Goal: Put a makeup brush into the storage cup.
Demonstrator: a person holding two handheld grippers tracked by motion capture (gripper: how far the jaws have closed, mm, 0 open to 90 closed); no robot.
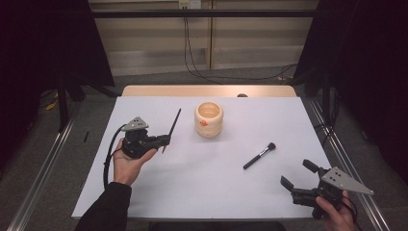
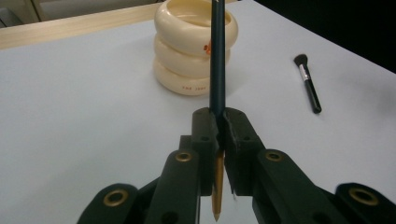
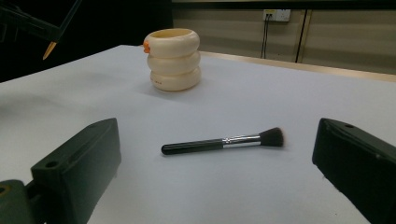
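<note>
Between left fingers [image 2: 219, 135], clamped pencil [image 2: 217, 56].

Pencil [image 2: 217, 70] top end cut off by upper edge in left gripper view; mid-shaft hidden between jaws. Red print on cream holder [image 2: 196, 46] too small to read. Right gripper [image 3: 215, 154] jaws cropped at bottom.

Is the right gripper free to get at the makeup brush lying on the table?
Probably yes. The right gripper is open and holds nothing, and the makeup brush lies flat on bare table ahead of its fingers with nothing between them.
</note>
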